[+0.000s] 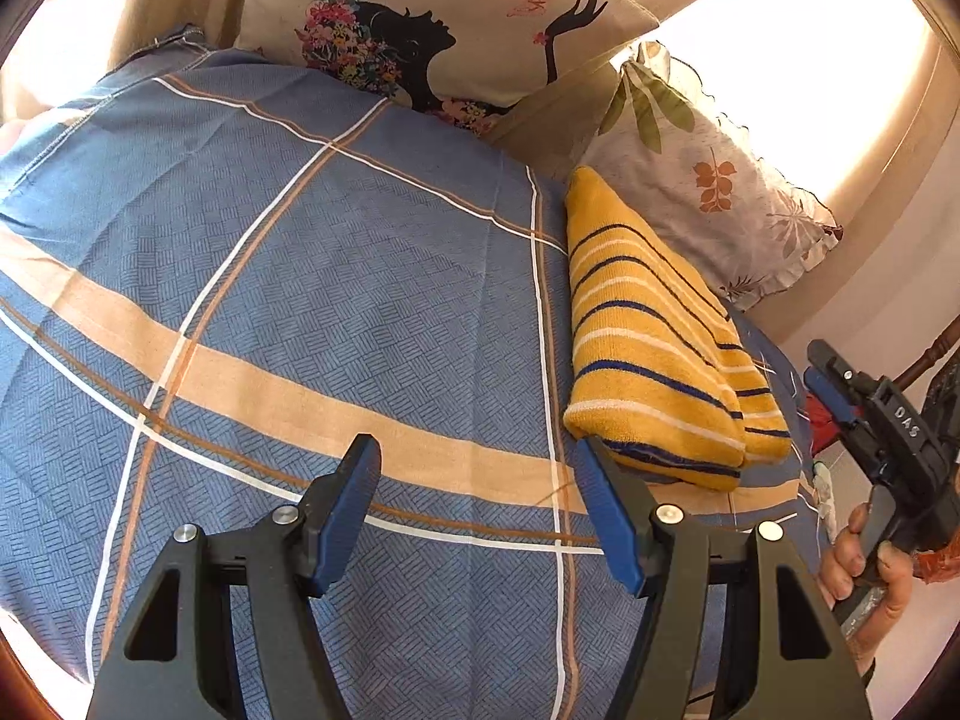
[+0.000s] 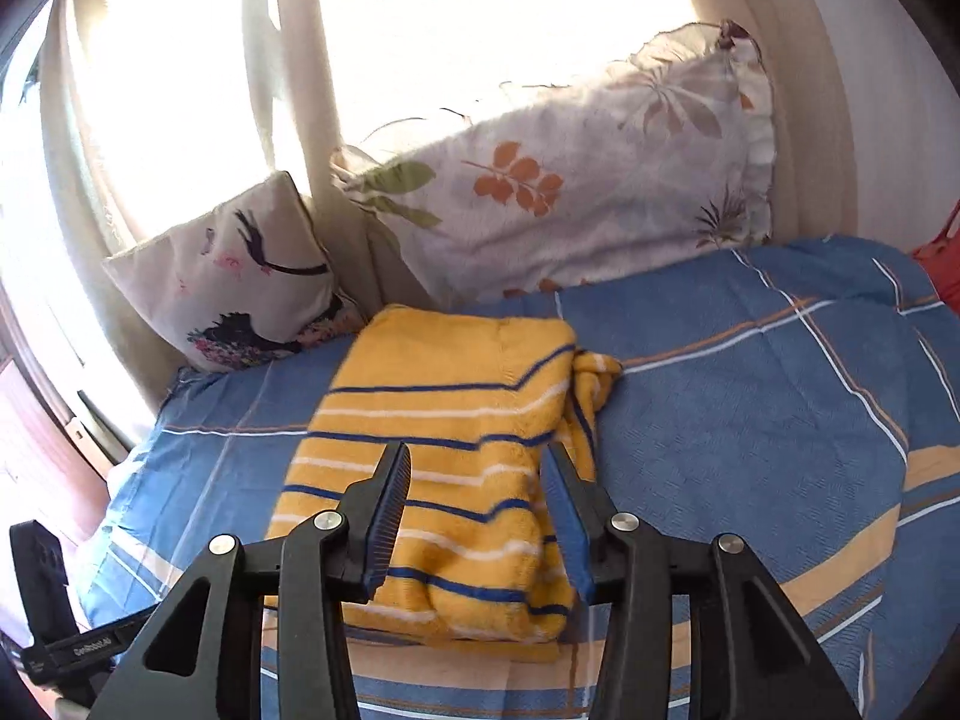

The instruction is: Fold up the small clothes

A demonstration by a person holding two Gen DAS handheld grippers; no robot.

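Sweater (image 2: 456, 480) lies folded near bedspread (image 1: 300, 300) edge; left side bare.

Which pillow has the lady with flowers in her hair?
The tan pillow at the head of the bed, printed with a black silhouette and butterflies. The frilly white pillow beside it only has leaves.

— What lettering can be read in the left wrist view?
— "DAS" is seen handwritten in pale letters on the black plastic body of the right gripper (image 1: 834, 387).
— And in the right wrist view?
— A small white brand print is carried on the black strap-like part of the left gripper (image 2: 90, 645); roughly "GenRobot.AI" is made out, not with certainty.
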